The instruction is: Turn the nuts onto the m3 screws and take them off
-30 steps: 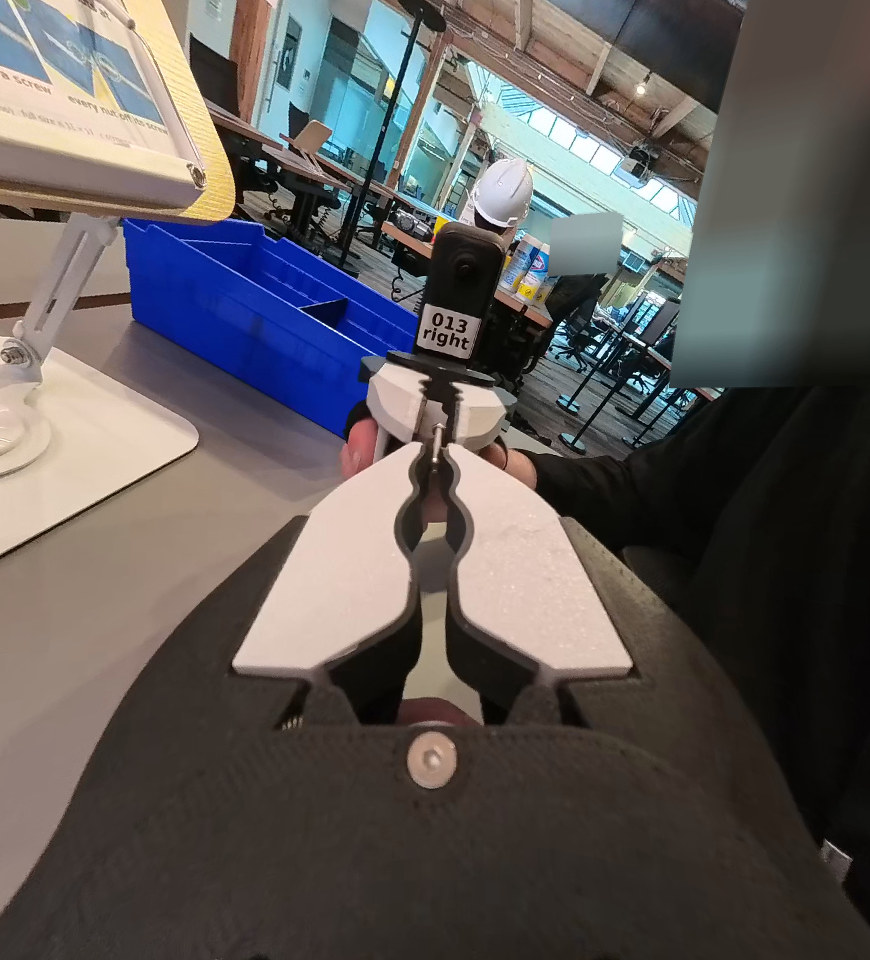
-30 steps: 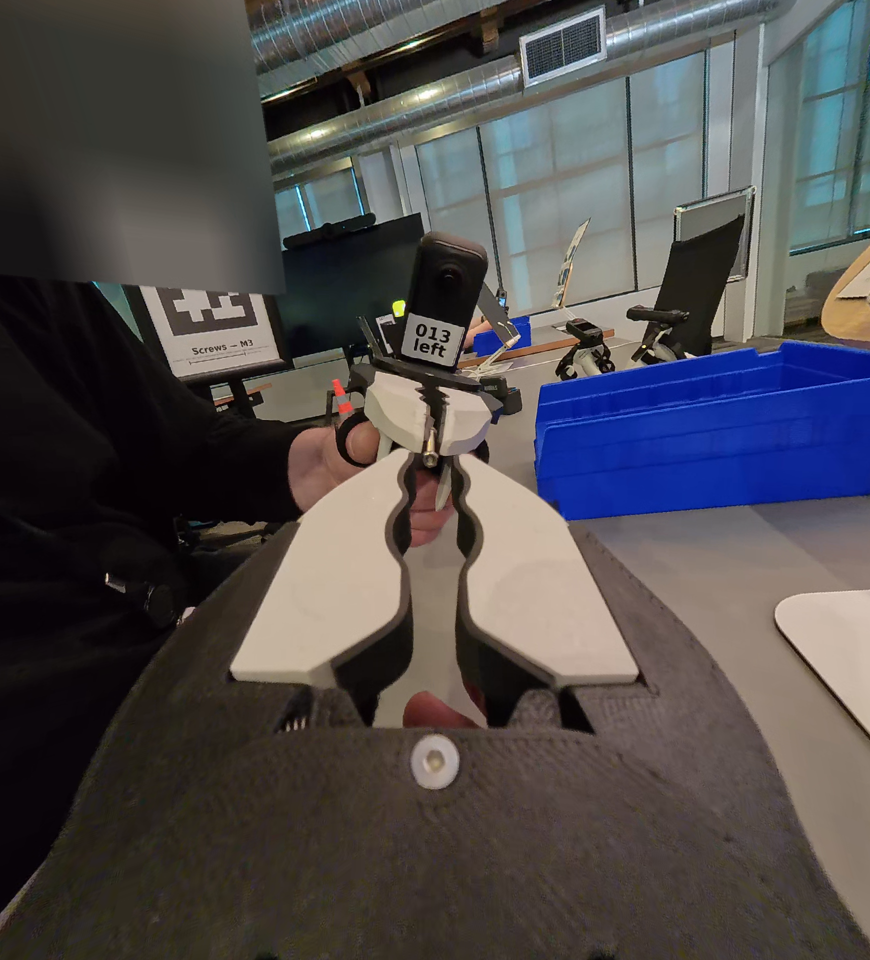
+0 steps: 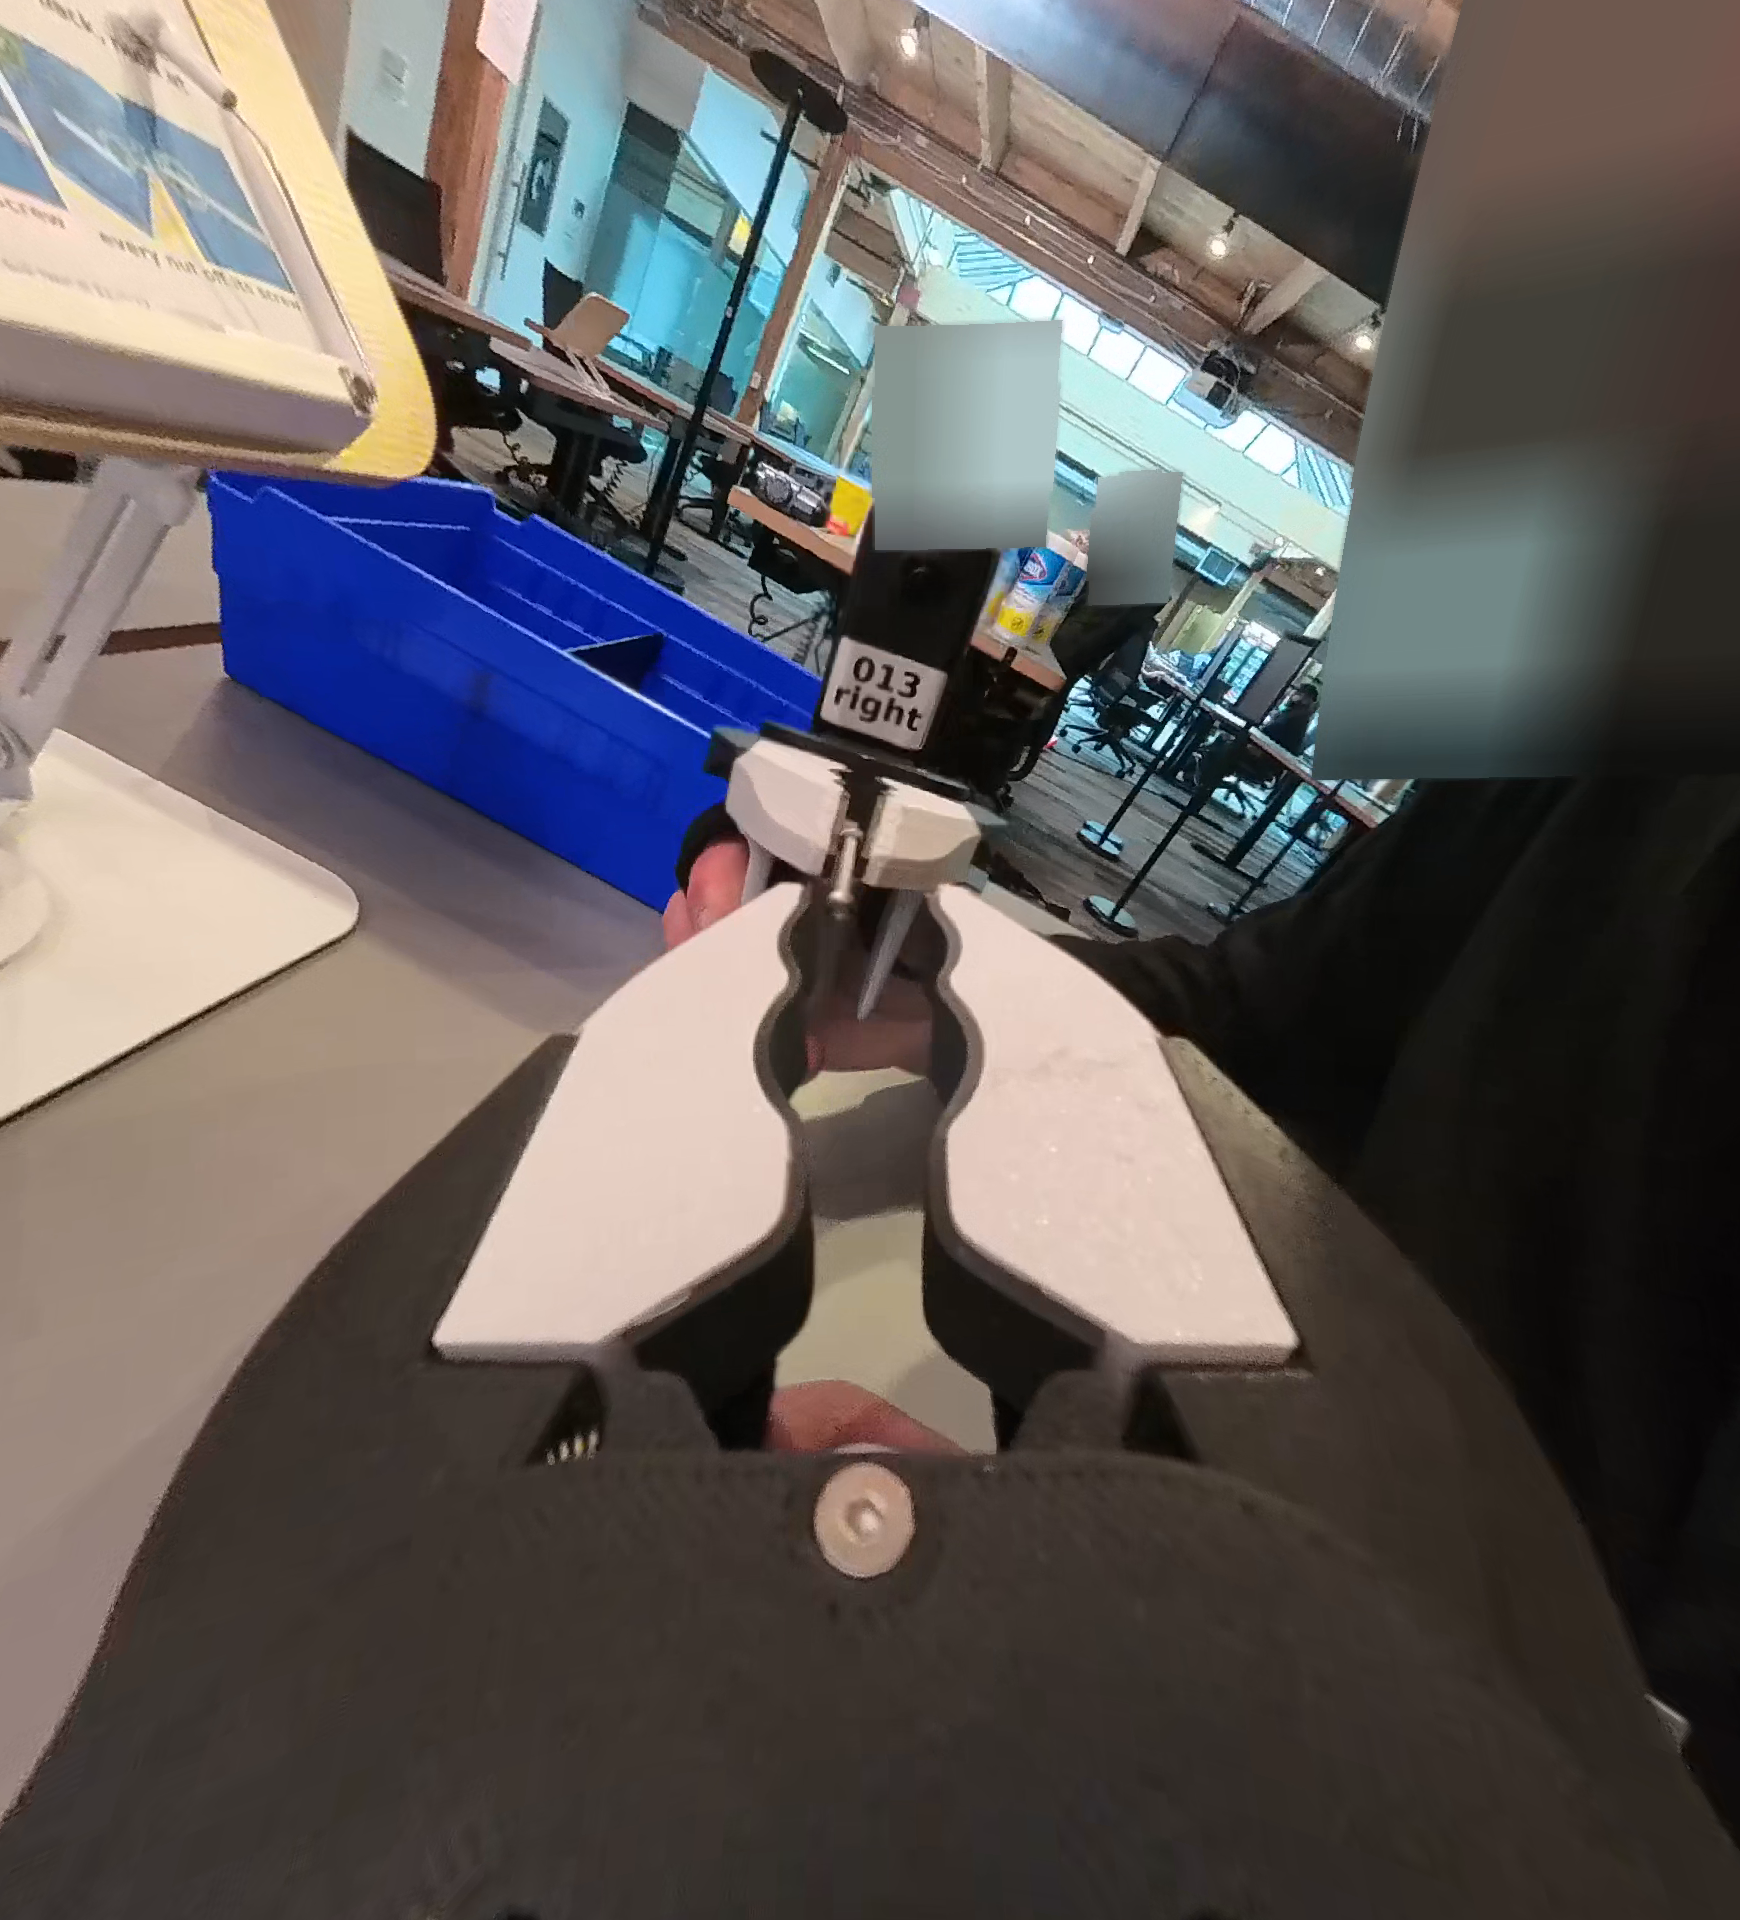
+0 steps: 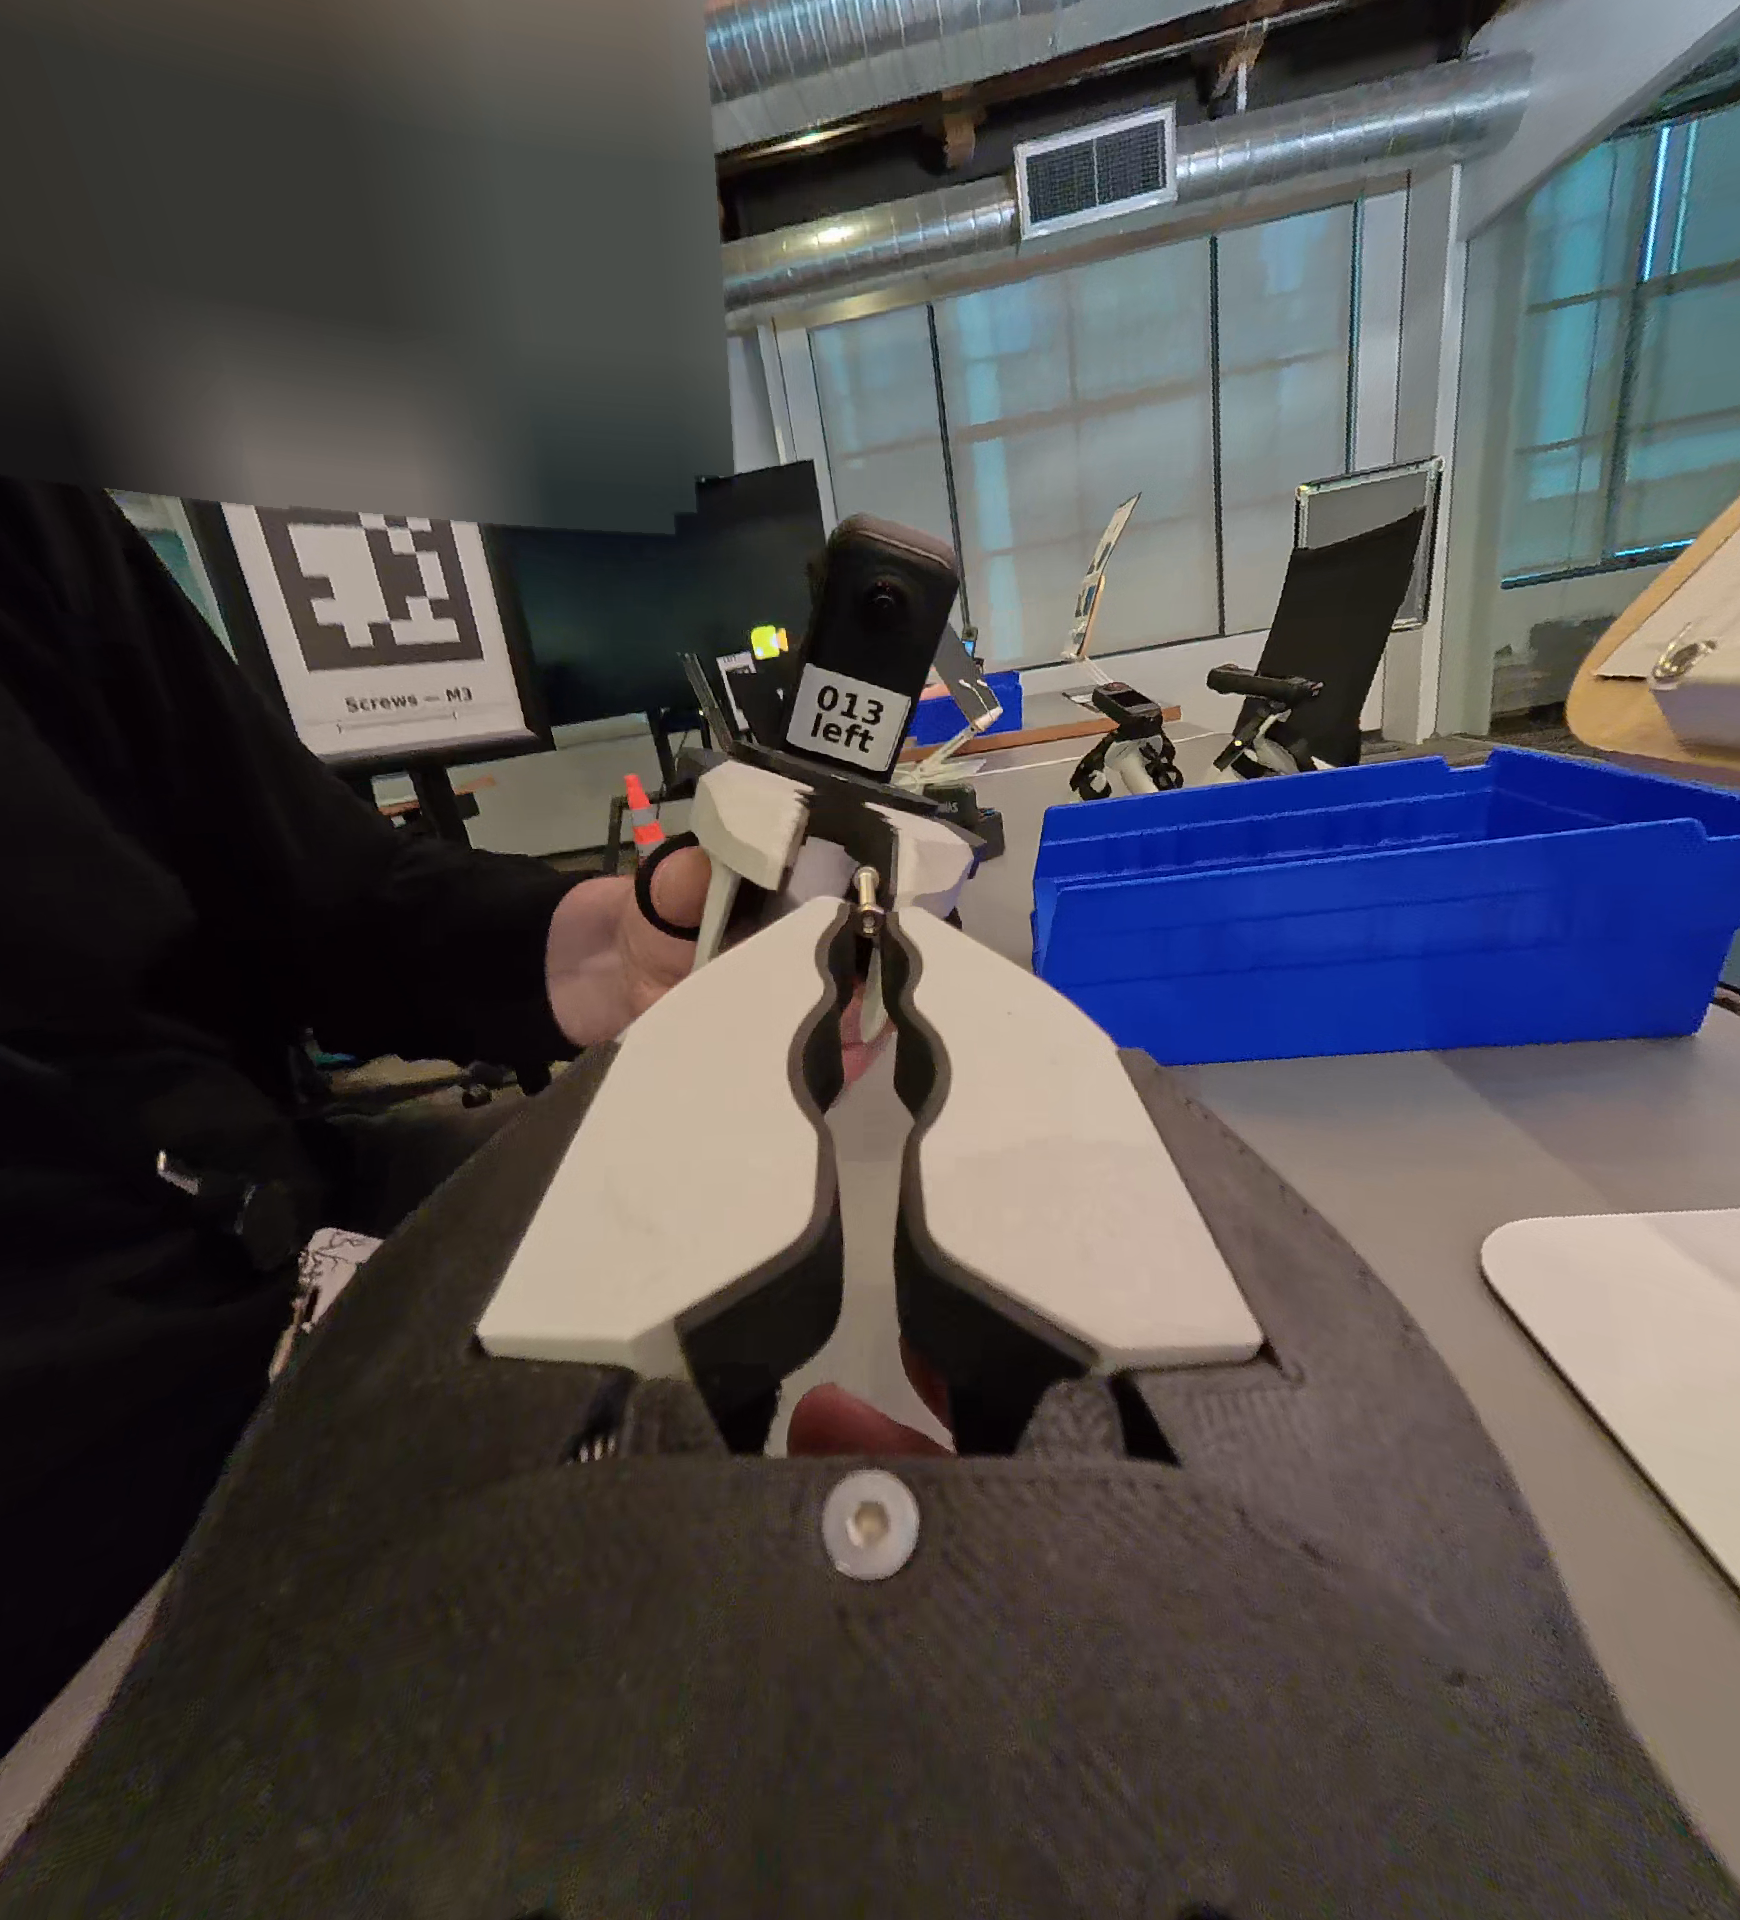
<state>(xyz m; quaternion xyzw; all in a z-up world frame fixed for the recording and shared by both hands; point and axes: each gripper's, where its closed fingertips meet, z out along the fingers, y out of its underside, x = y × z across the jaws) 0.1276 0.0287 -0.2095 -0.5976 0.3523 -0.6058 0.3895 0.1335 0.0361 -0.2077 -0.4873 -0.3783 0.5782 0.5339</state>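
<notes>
Left wrist view, from the left edge across: a tilted stand (image 3: 118,540) carries a printed sheet above its white base plate (image 3: 170,935) on the grey table (image 3: 222,1195). Next to it is a blue bin (image 3: 492,665) with dividers inside. Past the bin, at centre, the left gripper (image 3: 866,914) reaches forward with its white fingers (image 3: 679,1122) parted, a clear gap between the tips. Facing it, the right gripper (image 3: 850,831) is held up off the table by a hand (image 3: 710,894), its two fingers pressed together around a small metal screw (image 3: 842,868). The screw sticks out toward the left gripper and ends in the gap between its tips; whether it touches them I cannot tell. A black sleeve (image 3: 1365,987) fills the right side. Right wrist view, again from the left: the sleeve (image 4: 222,883), a black-and-white marker board (image 4: 378,603), then the hand (image 4: 617,956) holding the left gripper (image 4: 835,847), whose fingers stand visibly apart. The right gripper (image 4: 866,925) pinches the screw (image 4: 863,896) at its tips, held in the air between the two grippers; a wider metal bit sits on the shaft there, too small to tell if it is a nut. Farther right are the blue bin (image 4: 1365,935) and the base plate (image 4: 1676,1351).
</notes>
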